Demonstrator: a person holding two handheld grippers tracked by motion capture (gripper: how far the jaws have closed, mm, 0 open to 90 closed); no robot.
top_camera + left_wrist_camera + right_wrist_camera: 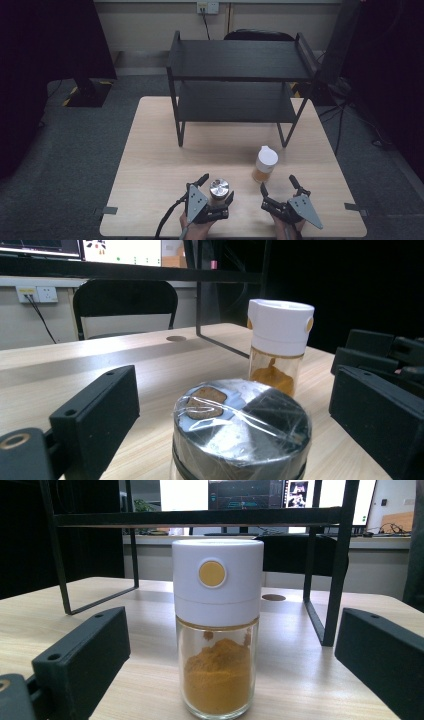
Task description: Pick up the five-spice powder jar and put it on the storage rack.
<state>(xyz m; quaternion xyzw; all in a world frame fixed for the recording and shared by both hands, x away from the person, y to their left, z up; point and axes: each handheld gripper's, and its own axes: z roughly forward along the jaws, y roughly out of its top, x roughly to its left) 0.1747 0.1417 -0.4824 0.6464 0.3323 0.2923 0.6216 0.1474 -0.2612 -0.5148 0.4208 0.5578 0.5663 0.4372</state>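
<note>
Left gripper (216,191) stands wide around the silver-lidded jar (219,189), seemingly not pressing; right gripper (280,186), open, faces the spice jar (264,164)

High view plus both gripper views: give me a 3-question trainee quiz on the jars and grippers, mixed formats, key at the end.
1. True or false: the jar with the shiny wrapped lid stands between the jaws of the left gripper, and a gap shows on each side of it in the left gripper view.
2. Multiple choice: the spice jar with the white cap holds A) green leaves, B) orange-brown powder, C) clear liquid.
3. Fill in: the black shelf rack has ___ shelves, and nothing stands on them.

Key
1. True.
2. B. It stands ahead of the open right gripper, not between its jaws.
3. Two.
</note>
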